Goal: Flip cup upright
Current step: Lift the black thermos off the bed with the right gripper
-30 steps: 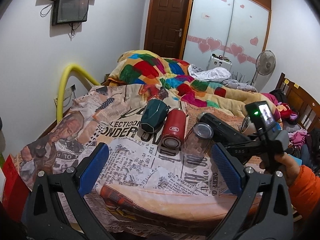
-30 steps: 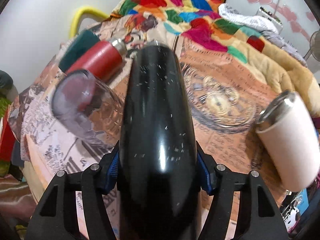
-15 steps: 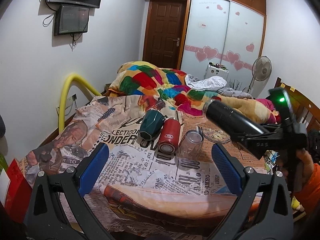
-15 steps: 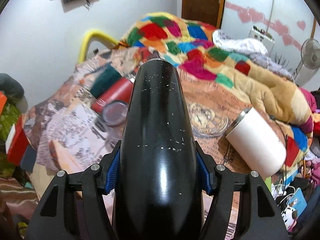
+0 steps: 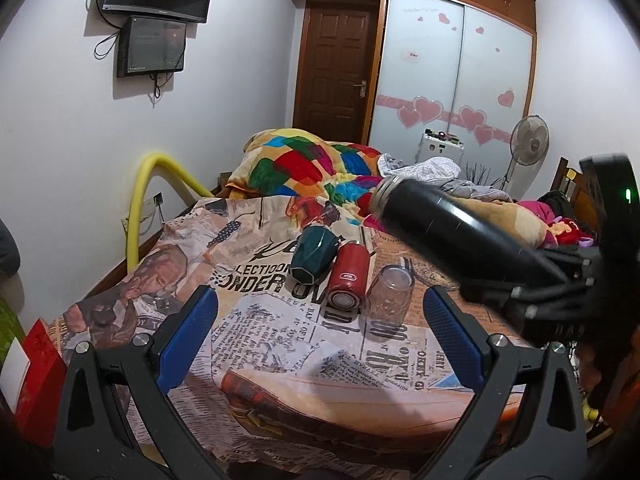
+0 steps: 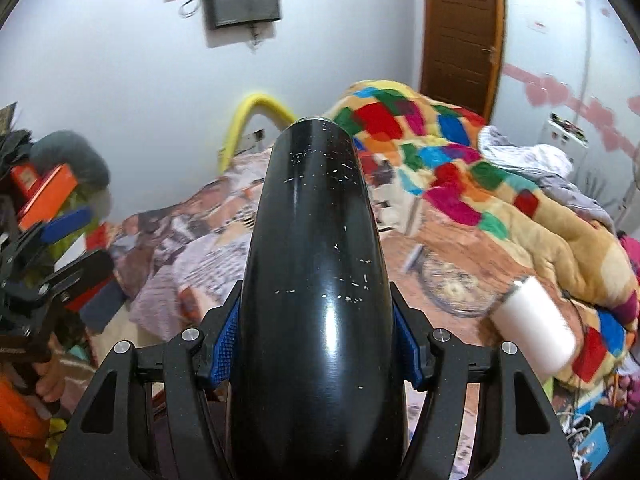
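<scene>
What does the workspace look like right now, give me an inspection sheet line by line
Surface: bed under a newsprint sheet.
Job's things: black flask held off the bed, tilted, not upright; green cup, red flask, glass and white cup lie on their sides.
Clutter: quilt, clothes.
Grippers: left gripper open, empty; right gripper shut on the black flask.
Cables: wires below the wall screens.
Surroundings: door, wardrobe, fan.
</scene>
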